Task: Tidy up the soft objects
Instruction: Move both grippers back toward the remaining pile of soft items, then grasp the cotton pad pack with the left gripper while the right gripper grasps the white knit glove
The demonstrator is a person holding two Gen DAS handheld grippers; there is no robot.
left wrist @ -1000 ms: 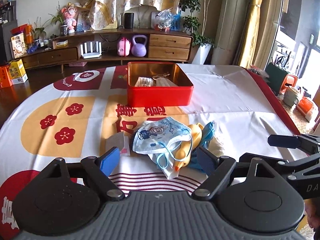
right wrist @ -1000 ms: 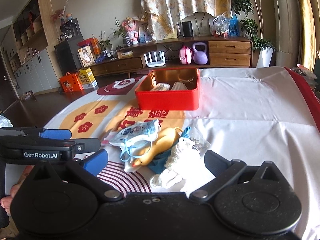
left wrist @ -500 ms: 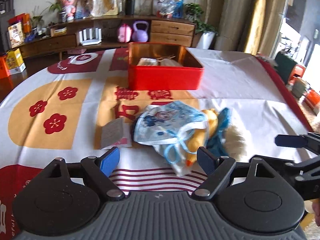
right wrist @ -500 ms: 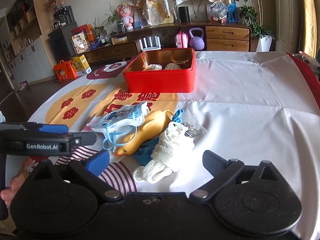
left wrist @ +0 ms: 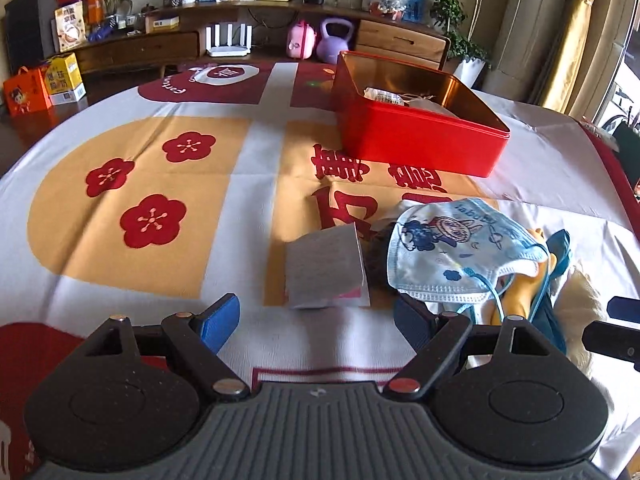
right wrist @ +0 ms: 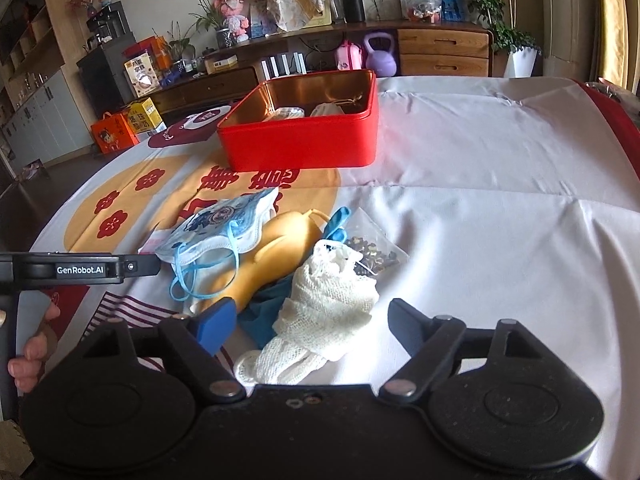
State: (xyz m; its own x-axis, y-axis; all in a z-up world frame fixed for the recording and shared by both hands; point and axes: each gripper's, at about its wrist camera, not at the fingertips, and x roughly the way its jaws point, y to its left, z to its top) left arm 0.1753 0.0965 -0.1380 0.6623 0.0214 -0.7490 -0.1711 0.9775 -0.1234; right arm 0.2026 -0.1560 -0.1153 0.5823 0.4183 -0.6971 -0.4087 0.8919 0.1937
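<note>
Clothed table (left wrist: 560,168): red tin (left wrist: 420,144), mask (left wrist: 452,248)

The tin (right wrist: 298,142) sits on the tablecloth (right wrist: 480,208), far side, a few items inside it. Nearer lies the pile: the mask (right wrist: 222,226) on the left, resting partly over the duck (right wrist: 268,258). Right of the duck lies the mesh cloth (right wrist: 328,304), and behind that the packet (right wrist: 372,254). A paper card (left wrist: 326,266) lies flat just left of the mask. Beyond the table stands the sideboard (right wrist: 444,50), with the kettlebell (right wrist: 380,56) under its shelf.
</note>
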